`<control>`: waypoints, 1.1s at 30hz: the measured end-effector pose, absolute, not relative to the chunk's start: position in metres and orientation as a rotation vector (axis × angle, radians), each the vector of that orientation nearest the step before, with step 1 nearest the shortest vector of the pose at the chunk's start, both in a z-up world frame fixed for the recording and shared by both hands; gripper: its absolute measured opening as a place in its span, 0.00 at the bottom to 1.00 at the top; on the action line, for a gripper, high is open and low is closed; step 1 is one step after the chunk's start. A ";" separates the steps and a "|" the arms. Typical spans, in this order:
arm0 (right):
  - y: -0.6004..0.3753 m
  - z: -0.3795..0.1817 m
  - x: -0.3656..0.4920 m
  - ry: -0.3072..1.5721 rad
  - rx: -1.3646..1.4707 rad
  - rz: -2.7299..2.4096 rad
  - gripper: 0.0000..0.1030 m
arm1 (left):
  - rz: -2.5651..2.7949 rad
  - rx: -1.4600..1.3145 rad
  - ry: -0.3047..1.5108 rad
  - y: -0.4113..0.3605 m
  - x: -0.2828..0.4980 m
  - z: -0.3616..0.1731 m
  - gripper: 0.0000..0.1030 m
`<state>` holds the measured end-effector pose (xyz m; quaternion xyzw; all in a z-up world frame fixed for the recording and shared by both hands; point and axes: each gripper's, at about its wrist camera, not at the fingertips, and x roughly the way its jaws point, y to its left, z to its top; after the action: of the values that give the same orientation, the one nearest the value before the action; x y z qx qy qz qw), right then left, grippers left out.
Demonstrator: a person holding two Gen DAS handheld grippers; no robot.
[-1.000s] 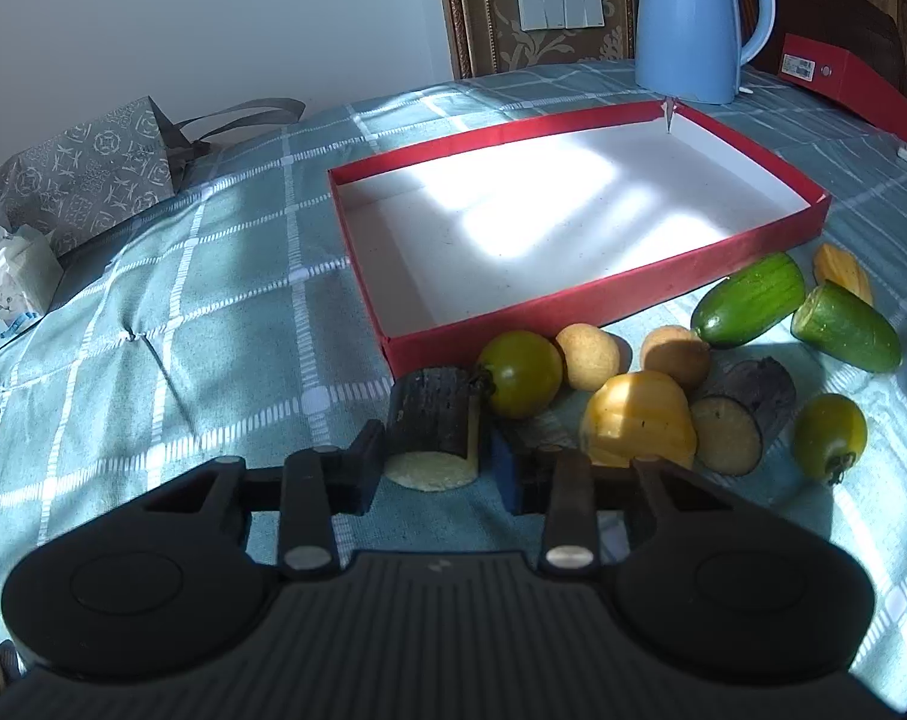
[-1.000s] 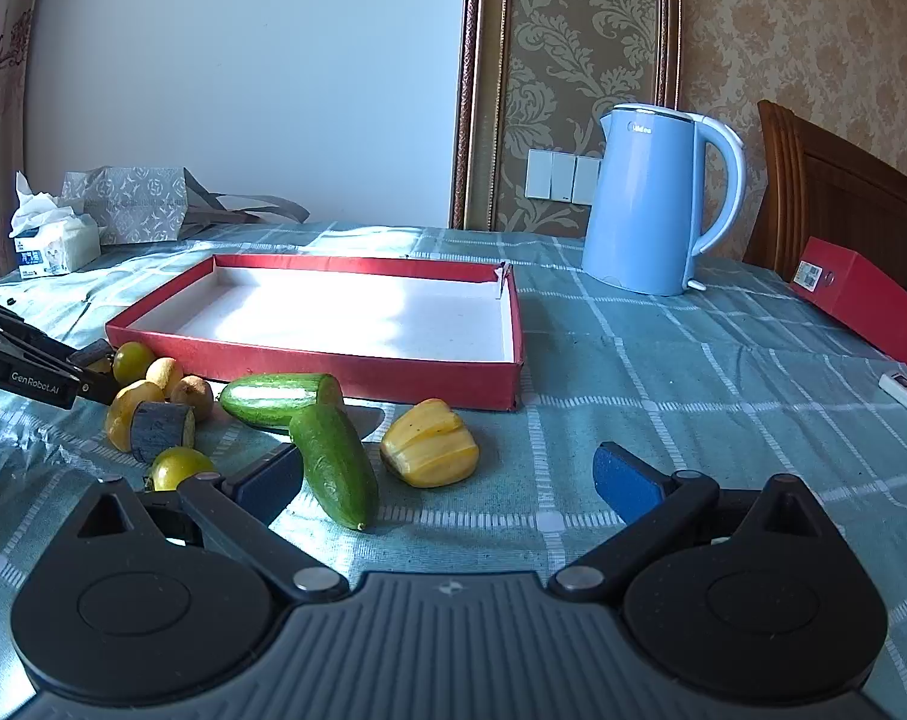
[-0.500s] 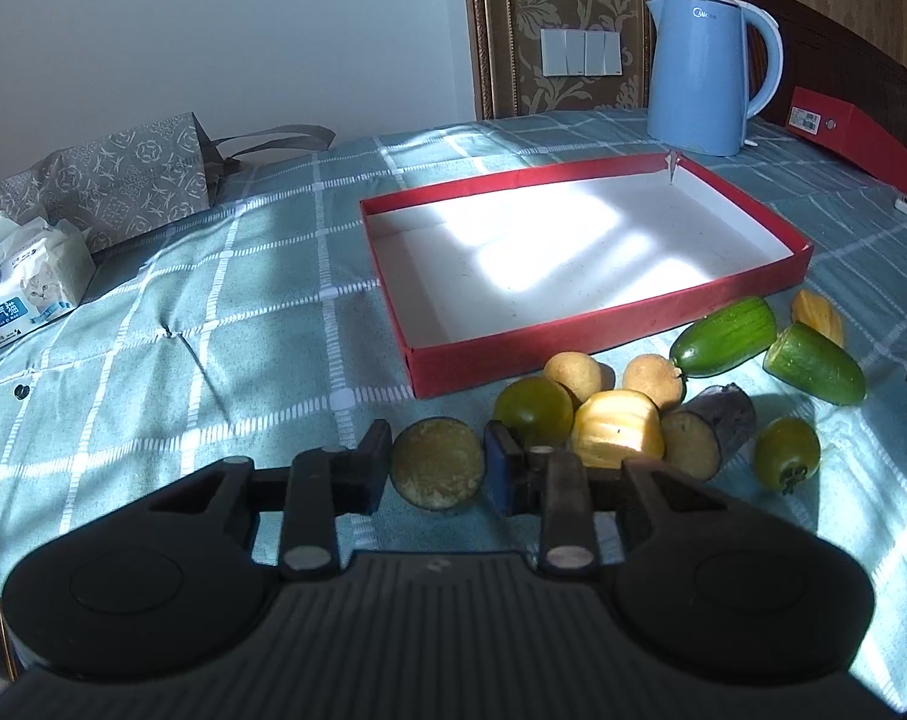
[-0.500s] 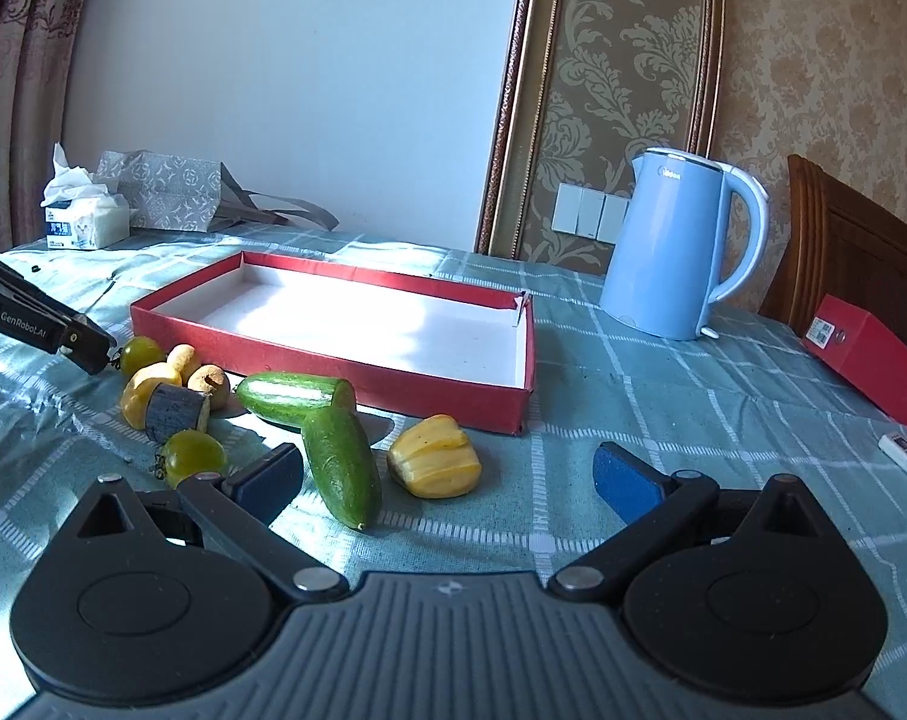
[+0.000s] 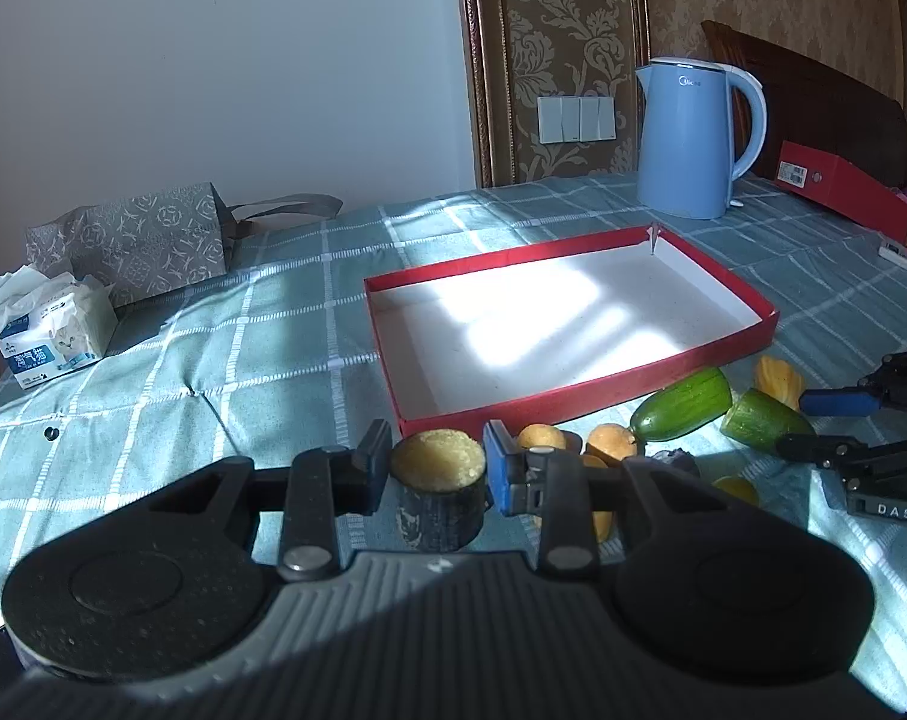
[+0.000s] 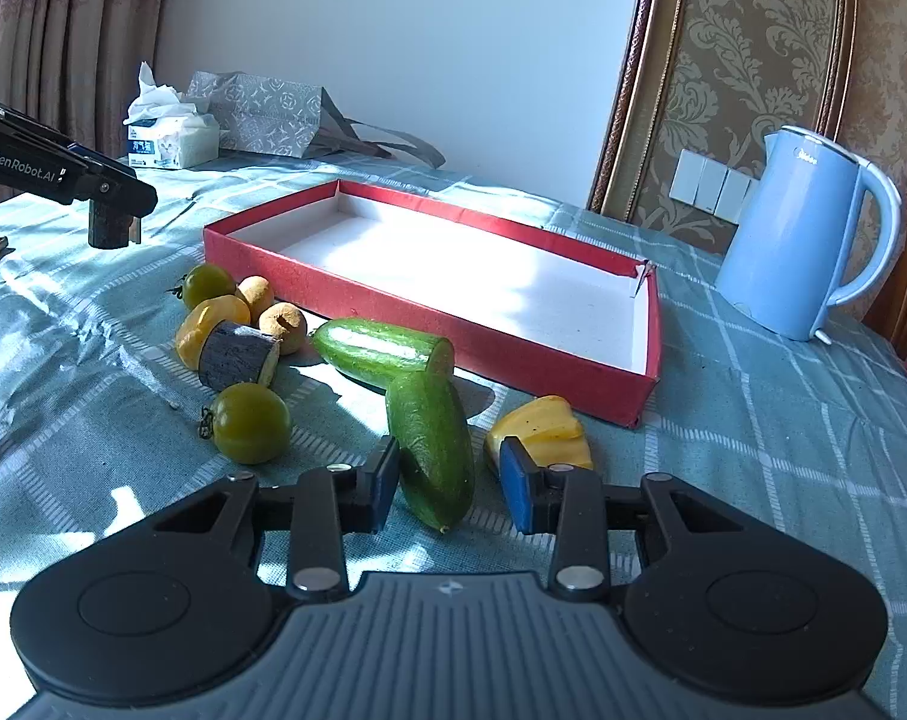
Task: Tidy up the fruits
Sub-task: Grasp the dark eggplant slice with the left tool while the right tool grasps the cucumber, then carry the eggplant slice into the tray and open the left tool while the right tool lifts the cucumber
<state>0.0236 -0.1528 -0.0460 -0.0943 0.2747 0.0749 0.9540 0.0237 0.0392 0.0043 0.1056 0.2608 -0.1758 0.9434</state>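
My left fingers (image 5: 435, 468) squeeze a dark round eggplant chunk (image 5: 438, 489) above the tabletop (image 5: 261, 354), near the empty red tray's (image 5: 573, 399) front edge. My right fingers (image 6: 447, 483) are closing around a green cucumber half (image 6: 432, 447), not pressing yet.

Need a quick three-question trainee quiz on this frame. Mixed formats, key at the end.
1. True or false: the red tray already holds fruit.
2. What do the left tongs grip? A) apple B) eggplant piece C) banana
3. How many green tomatoes show in the right wrist view?
Key: 1 false; 2 B; 3 two.
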 end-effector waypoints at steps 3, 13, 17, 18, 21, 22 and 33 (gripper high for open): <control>-0.152 -0.049 0.030 0.591 -0.195 0.173 0.33 | -0.360 0.220 0.535 0.037 0.024 0.004 0.29; -0.154 -0.052 0.037 0.605 -0.193 0.194 0.29 | -0.371 0.219 0.530 0.030 0.028 0.006 0.29; -0.159 -0.046 0.024 0.567 -0.152 0.192 0.28 | -0.379 0.221 0.527 0.025 0.031 0.010 0.29; -0.161 -0.044 0.020 0.557 -0.140 0.190 0.28 | -0.379 0.222 0.527 0.023 0.032 0.011 0.29; -0.169 -0.041 0.011 0.542 -0.114 0.194 0.28 | -0.386 0.228 0.518 0.015 0.036 0.015 0.29; -0.173 -0.040 0.007 0.537 -0.103 0.190 0.29 | -0.390 0.228 0.515 0.012 0.038 0.016 0.29; -0.201 -0.030 -0.014 0.486 -0.049 0.141 0.29 | -0.407 0.245 0.509 -0.044 0.108 0.024 0.29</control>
<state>-0.0136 -0.2014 -0.0304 -0.0242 0.2403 0.0695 0.9679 0.1076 -0.0437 0.0238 0.1199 0.2496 -0.1996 0.9399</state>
